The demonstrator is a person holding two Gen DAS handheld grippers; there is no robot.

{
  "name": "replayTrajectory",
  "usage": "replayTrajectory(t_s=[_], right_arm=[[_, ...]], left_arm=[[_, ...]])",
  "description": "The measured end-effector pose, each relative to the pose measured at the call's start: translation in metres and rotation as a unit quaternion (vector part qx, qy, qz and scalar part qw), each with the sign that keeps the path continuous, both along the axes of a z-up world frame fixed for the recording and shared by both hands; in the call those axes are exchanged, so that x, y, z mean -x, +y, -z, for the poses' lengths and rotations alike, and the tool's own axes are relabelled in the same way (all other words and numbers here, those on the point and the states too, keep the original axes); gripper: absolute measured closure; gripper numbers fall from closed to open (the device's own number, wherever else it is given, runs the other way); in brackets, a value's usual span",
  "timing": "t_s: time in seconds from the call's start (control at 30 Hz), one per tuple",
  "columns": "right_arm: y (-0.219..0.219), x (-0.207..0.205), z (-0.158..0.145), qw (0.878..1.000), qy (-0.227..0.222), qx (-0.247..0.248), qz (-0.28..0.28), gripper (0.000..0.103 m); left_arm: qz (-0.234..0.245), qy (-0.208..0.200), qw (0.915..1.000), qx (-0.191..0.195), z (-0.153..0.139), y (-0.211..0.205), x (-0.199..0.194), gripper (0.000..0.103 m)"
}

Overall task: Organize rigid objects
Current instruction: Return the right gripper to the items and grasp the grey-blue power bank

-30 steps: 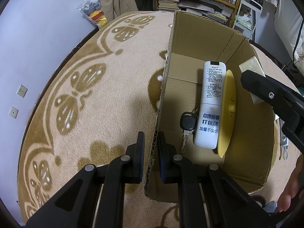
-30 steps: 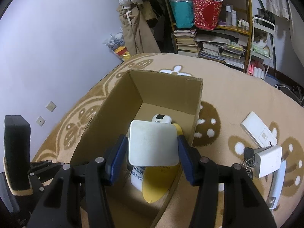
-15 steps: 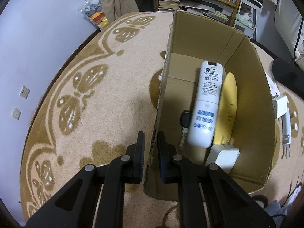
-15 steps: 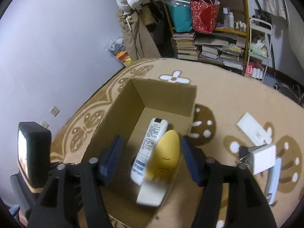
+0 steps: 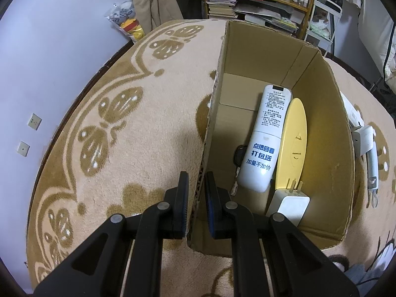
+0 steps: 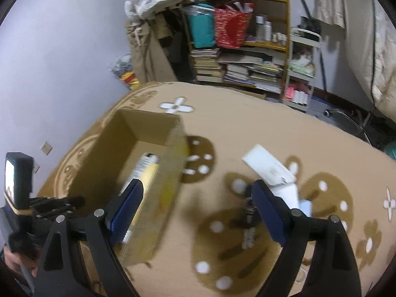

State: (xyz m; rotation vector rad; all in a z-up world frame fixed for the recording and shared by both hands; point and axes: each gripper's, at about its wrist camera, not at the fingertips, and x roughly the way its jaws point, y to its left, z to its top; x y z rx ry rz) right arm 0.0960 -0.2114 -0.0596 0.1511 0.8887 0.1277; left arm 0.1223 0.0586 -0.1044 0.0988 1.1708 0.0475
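Observation:
My left gripper (image 5: pixel 196 185) is shut on the near left wall of the cardboard box (image 5: pixel 329 123). Inside lie a white remote (image 5: pixel 266 138), a yellow oval object (image 5: pixel 294 143), a white plug adapter (image 5: pixel 289 205) and a black key fob (image 5: pixel 238 154). My right gripper (image 6: pixel 198 212) is open and empty, above the carpet to the right of the box (image 6: pixel 148 133). On the carpet near it lie a flat white device (image 6: pixel 266 164), a white block (image 6: pixel 288 193) and keys (image 6: pixel 247 222).
A round beige carpet (image 5: pixel 111 128) with brown patterns covers the floor. A shelf (image 6: pixel 247 49) with books and bags stands at the back. A purple wall (image 5: pixel 49 37) is on the left. More white items (image 5: pixel 363 141) lie right of the box.
My right gripper let the white plug adapter fall into the box, opened, and swung right over the carpet. The left gripper kept its hold on the box wall.

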Motion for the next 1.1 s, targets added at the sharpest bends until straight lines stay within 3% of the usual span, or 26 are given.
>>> replayTrajectory(t_s=[0.17, 0.57, 0.83, 0.9, 1.0, 1.07, 1.1], right_arm=[[-0.026, 0.004, 0.012, 1.0, 0.01, -0.006, 0.027, 0.009], [-0.08, 0.02, 0.057, 0.994, 0.028, 0.034, 0.099, 0.009], [-0.096, 0.019, 0.098, 0.988, 0.076, 0.064, 0.121, 0.01], [-0.1, 0.02, 0.107, 0.986, 0.087, 0.062, 0.131, 0.015], [-0.108, 0.019, 0.119, 0.983, 0.105, 0.048, 0.143, 0.03], [-0.113, 0.018, 0.125, 0.98, 0.115, 0.049, 0.154, 0.051], [-0.115, 0.017, 0.129, 0.979, 0.125, 0.045, 0.155, 0.055]], left_arm=[[-0.002, -0.001, 1.0, 0.001, -0.001, 0.0, 0.0, 0.091], [0.0, -0.003, 0.9999, -0.016, -0.001, -0.004, 0.001, 0.09], [-0.001, -0.003, 0.9997, -0.023, 0.001, -0.006, 0.002, 0.09], [-0.001, -0.003, 0.9997, -0.024, 0.001, -0.006, 0.002, 0.09], [-0.001, -0.003, 0.9997, -0.023, 0.0, -0.006, 0.002, 0.09], [-0.001, -0.003, 0.9997, -0.022, 0.001, -0.006, 0.002, 0.09], [-0.001, -0.003, 0.9998, -0.022, 0.001, -0.006, 0.002, 0.091]])
